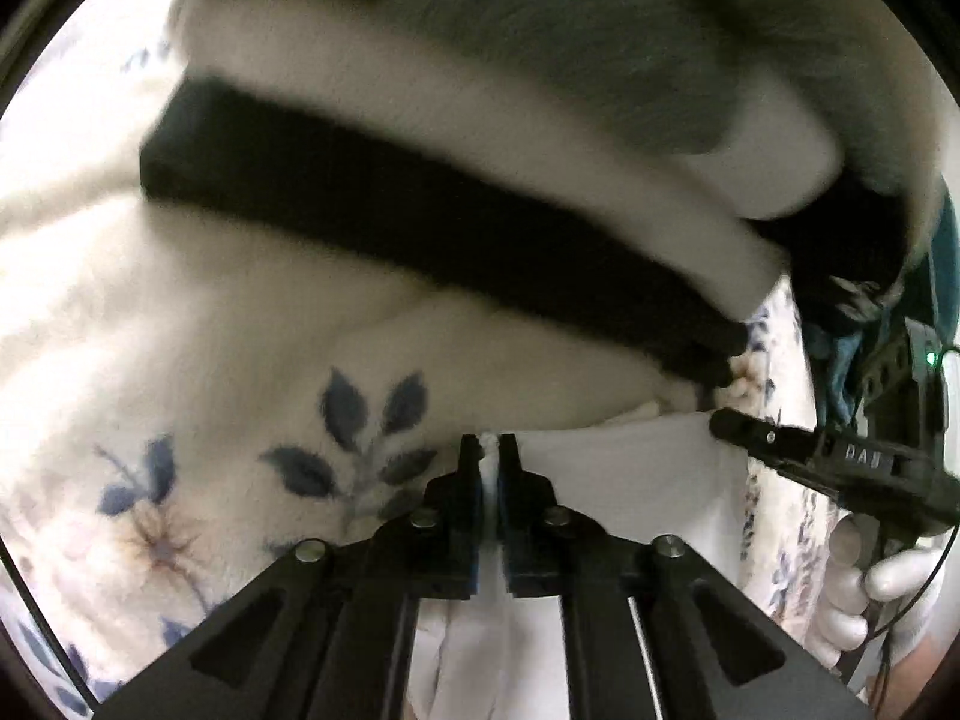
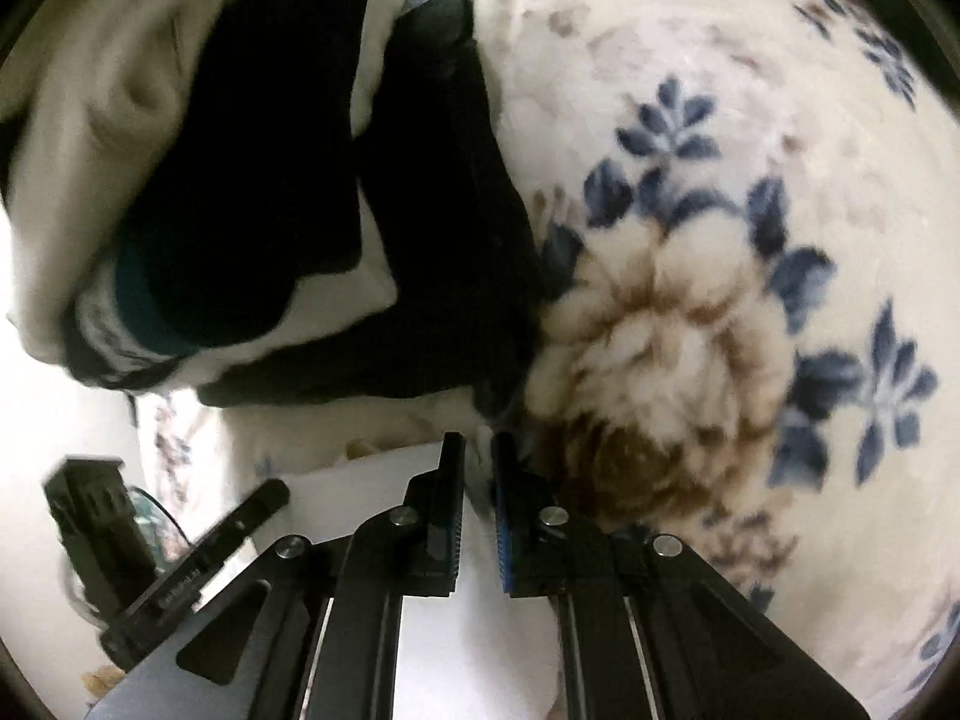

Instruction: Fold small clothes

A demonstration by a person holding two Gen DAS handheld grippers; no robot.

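Where the fleece blanket (image 2: 750,192) spreads under everything, cream with blue leaves and a large brown flower, it serves as the working surface and fills most of both views. On the blanket, beyond the grippers, lies a heap of clothes (image 1: 456,222) in white, black and grey, with a teal band showing in the right wrist view; the heap is blurred and its pieces cannot be told apart. Nearer than the heap, a thin white garment (image 1: 624,480) lies flat on the blanket, its far edge running between the two grippers. Both grippers point steeply down at the blanket. The left gripper (image 1: 491,450) has its jaws nearly together, pinching a bunched bit of that white edge. The right gripper (image 2: 478,450) is likewise almost closed, with a small tuft of the white cloth caught between its blue-padded fingers. A gloved hand (image 1: 864,588) holds the right gripper's handle at the blanket's side. To the right of the right gripper, the blanket lies bare.
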